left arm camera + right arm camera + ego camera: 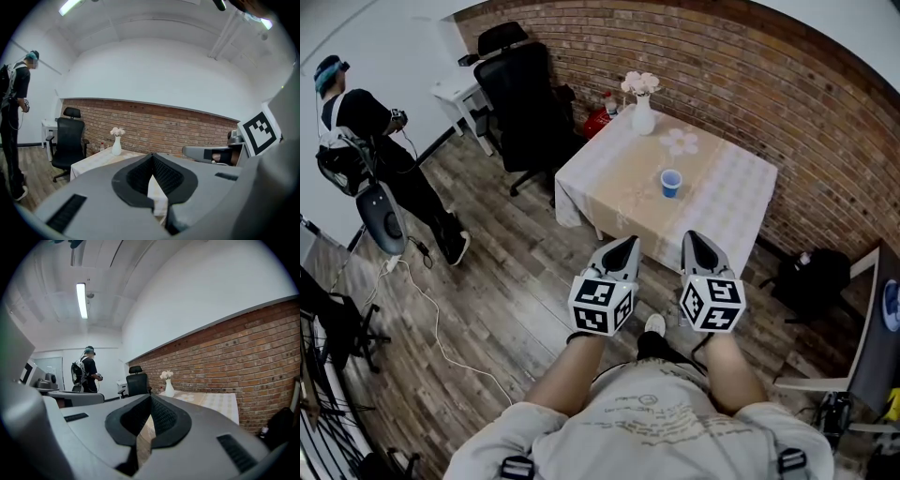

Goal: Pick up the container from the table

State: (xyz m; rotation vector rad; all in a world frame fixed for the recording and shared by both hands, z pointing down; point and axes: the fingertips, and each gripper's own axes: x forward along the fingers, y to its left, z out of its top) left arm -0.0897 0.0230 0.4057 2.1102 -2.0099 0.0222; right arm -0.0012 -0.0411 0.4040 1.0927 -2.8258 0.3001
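Note:
A small blue cup (pixel 671 183), the container, stands near the middle of a square table (pixel 727 192) with a pale cloth, set against a brick wall. My left gripper (pixel 629 243) and right gripper (pixel 692 237) hang side by side over the wooden floor, short of the table's near edge, both pointing at it. Each is shut with nothing in it. In the left gripper view the left gripper (pixel 151 156) hides the cup, and in the right gripper view the right gripper (pixel 150 397) does too.
A white vase of flowers (pixel 643 112) stands at the table's far corner. A black office chair (pixel 520 89) and a red item (pixel 597 121) sit left of the table. A person (pixel 366 131) stands at far left. A black bag (pixel 814 277) lies right of the table.

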